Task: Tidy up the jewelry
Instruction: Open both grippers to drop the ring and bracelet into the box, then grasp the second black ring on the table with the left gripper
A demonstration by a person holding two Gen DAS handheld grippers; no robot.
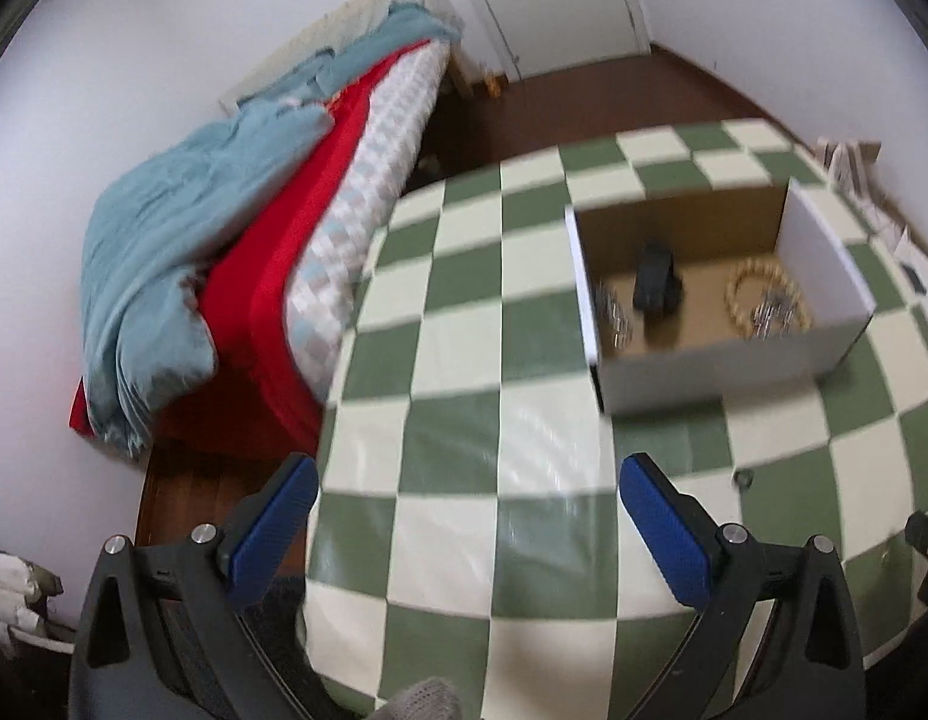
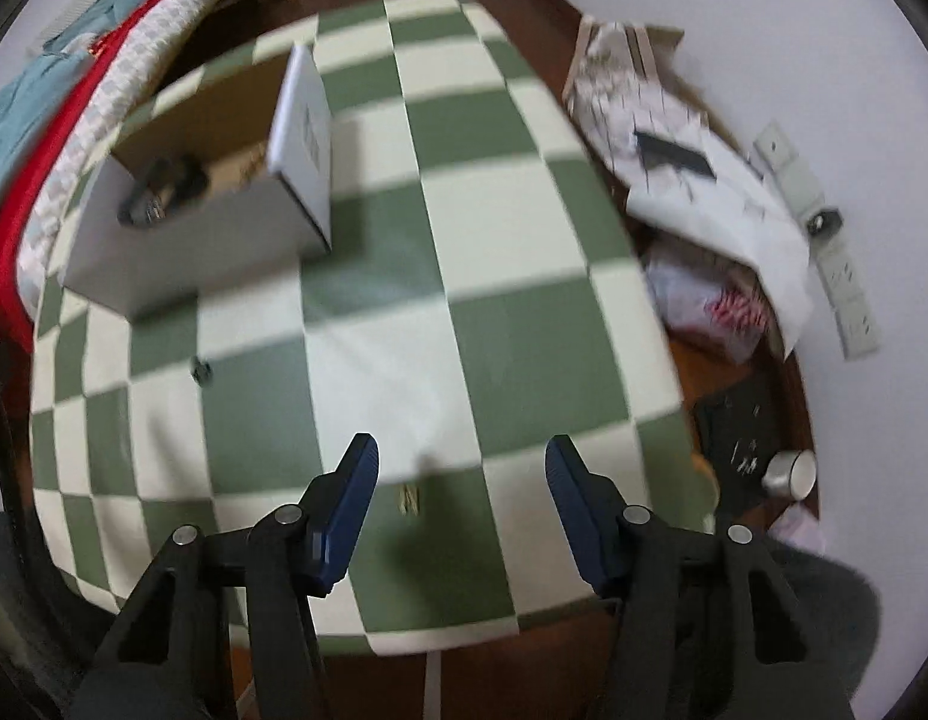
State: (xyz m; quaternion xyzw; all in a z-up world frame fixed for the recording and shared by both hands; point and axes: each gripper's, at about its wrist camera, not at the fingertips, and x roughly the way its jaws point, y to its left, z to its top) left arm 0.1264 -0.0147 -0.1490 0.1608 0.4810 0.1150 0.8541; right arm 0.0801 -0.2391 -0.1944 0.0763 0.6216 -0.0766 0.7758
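Observation:
A white cardboard box (image 1: 703, 363) (image 2: 182, 258) stands on the green-and-cream checked table (image 1: 464, 360) (image 2: 464, 240). In it lie a gold bead bracelet (image 1: 757, 294), silvery jewelry (image 1: 775, 315), a dark object (image 1: 655, 285) (image 2: 164, 186) and more silvery pieces (image 1: 613, 312). A small dark ring-like piece (image 1: 744, 477) (image 2: 201, 371) lies on the cloth in front of the box. A small gold piece (image 2: 410, 501) rests on the cloth between the jaws of my right gripper (image 2: 461, 468), untouched. My left gripper (image 1: 469, 480) hovers open over bare cloth, well short of the box.
A bed with blue, red and patterned covers (image 1: 236, 252) runs along the table's left. Right of the table the floor holds papers (image 2: 691, 180), a plastic bag (image 2: 715, 306), a power strip (image 2: 835, 264) and a metal can (image 2: 790, 474). A door (image 1: 553, 0) is at the back.

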